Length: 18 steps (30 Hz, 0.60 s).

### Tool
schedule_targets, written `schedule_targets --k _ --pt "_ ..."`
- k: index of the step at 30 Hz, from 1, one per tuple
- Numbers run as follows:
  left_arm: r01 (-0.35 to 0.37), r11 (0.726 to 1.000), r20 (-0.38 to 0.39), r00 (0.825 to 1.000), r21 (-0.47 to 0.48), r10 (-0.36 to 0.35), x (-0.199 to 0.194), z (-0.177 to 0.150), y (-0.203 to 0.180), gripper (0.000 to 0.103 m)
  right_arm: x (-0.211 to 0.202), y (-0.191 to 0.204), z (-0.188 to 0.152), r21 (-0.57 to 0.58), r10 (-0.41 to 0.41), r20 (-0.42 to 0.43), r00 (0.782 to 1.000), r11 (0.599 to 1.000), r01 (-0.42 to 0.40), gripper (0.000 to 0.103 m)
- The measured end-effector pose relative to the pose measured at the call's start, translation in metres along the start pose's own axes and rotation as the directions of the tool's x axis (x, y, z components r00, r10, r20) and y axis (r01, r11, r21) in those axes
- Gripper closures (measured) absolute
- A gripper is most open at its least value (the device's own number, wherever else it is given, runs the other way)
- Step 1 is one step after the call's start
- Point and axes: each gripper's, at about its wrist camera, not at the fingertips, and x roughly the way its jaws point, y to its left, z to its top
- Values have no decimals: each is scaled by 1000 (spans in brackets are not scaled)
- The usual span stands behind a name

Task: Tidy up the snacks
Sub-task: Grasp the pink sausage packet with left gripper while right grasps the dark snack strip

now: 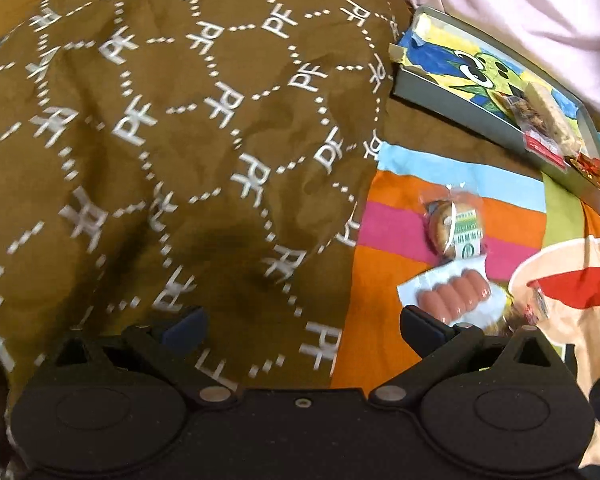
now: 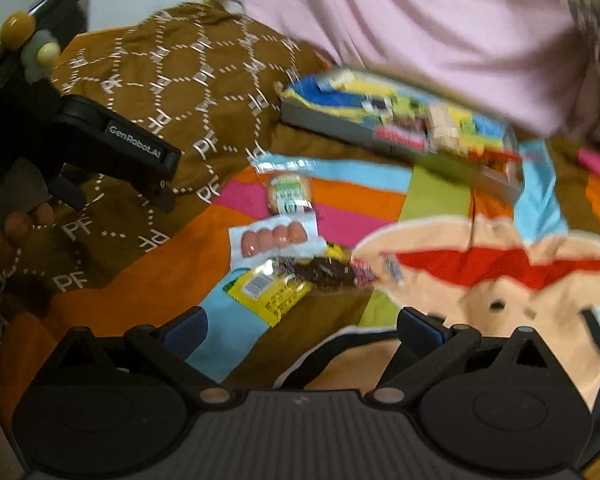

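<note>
- Left gripper (image 1: 302,326), right gripper (image 2: 302,326): jaws spread, empty.
- Clear-wrapped pink sausage pack (image 2: 274,239) loose on striped cloth (image 2: 360,196); shallow grey cartoon-lined tray (image 1: 452,98) probably the collecting spot.

White letters "PF", printed again and again all over the brown cloth (image 1: 148,128). "GenRobot.AI" in white on the side of the black left gripper (image 2: 112,196). Green label on the round snack pack (image 1: 456,228), too blurry to read.
</note>
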Motion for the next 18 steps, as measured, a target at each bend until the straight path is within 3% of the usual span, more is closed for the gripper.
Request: schedule_targets --k 4,7,12,18 --pt "31 998 -4 1000 47 -31 19 12 -14 1 15 -27 7 155 46 -85 995 987 -32 0" --pt "74 996 1 997 45 -74 27 18 -17 1 24 -37 13 166 19 -109 994 986 0 0" --pt "99 994 9 995 -39 -98 30 22 -9 1 44 -34 28 129 32 -118 992 992 -17 0" --pt "128 987 26 992 -101 -126 28 22 2 1 81 -39 47 267 67 -132 989 963 -30 0"
